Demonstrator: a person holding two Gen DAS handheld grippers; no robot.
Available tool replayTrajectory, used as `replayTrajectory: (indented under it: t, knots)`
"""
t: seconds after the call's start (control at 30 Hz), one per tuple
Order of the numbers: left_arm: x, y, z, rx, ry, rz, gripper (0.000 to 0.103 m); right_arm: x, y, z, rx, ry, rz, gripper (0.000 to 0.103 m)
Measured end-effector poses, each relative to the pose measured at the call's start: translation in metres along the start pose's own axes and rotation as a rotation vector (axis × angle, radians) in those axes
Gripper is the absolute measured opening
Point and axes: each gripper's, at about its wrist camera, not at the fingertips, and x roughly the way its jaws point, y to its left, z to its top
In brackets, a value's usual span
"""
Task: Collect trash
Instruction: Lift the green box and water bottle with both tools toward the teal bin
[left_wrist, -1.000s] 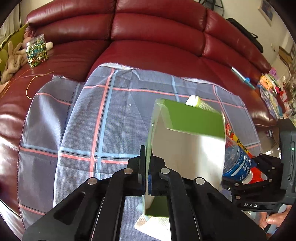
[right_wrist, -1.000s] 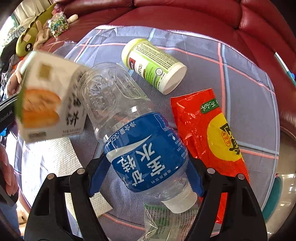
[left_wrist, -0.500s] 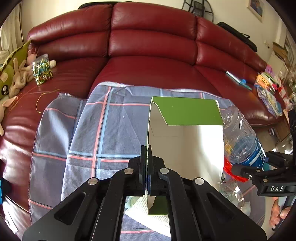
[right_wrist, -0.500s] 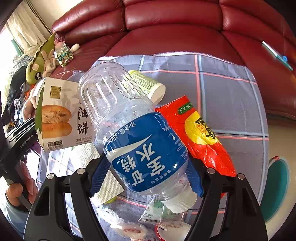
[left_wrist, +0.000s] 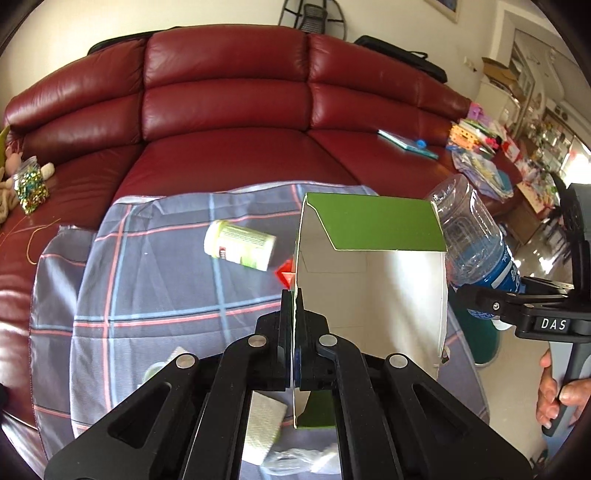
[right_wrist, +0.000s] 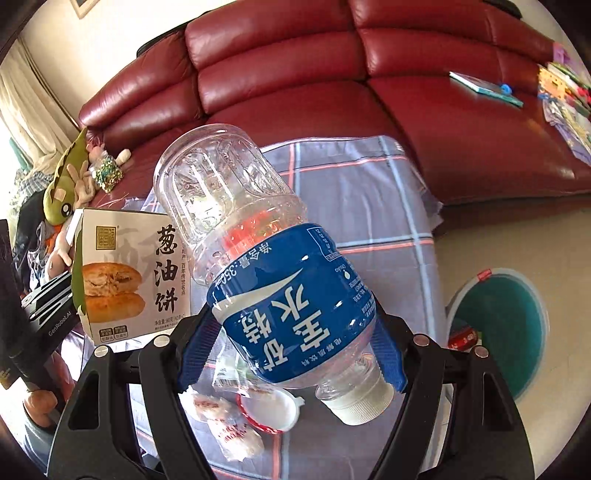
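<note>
My left gripper (left_wrist: 294, 306) is shut on one wall of an open white and green cardboard box (left_wrist: 373, 266), held up above the checked cloth (left_wrist: 159, 288). The box also shows in the right wrist view (right_wrist: 133, 273). My right gripper (right_wrist: 291, 332) is shut on a clear plastic water bottle (right_wrist: 266, 273) with a blue label, cap toward the camera; it shows in the left wrist view (left_wrist: 469, 236) right of the box. A white and green canister (left_wrist: 240, 245) lies on the cloth. A green trash bin (right_wrist: 498, 325) stands on the floor at right.
A dark red leather sofa (left_wrist: 229, 110) lies under the cloth. Wrappers and a small white lid (right_wrist: 269, 410) lie on the cloth's near edge, with a paper napkin (left_wrist: 262, 432). A jar of beads (left_wrist: 29, 188) and plush toys (right_wrist: 66, 192) are at the left; books (left_wrist: 406, 144) at the right.
Both grippers have risen and pulled back from the cloth with the box and the bottle. The canister, hidden behind the box before, now shows, and the bin shows more fully.
</note>
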Motion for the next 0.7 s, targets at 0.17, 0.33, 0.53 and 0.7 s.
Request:
replayTrajectory:
  t: [0.17, 0.33, 0.53, 0.7]
  knots:
    - [0.012, -0.056, 0.001, 0.071, 0.024, -0.08, 0.001, -0.032, -0.056, -0.019, 0.088, -0.039, -0.04, 0.071]
    - [0.026, -0.117, -0.001, 0.157, 0.055, -0.139, 0.001, -0.064, -0.12, -0.042, 0.205, -0.082, -0.084, 0.071]
    - [0.049, -0.187, -0.002, 0.263, 0.082, -0.191, 0.001, -0.086, -0.188, -0.071, 0.313, -0.105, -0.13, 0.071]
    - [0.081, -0.23, -0.007, 0.292, 0.135, -0.219, 0.001, -0.088, -0.233, -0.09, 0.38, -0.094, -0.144, 0.071]
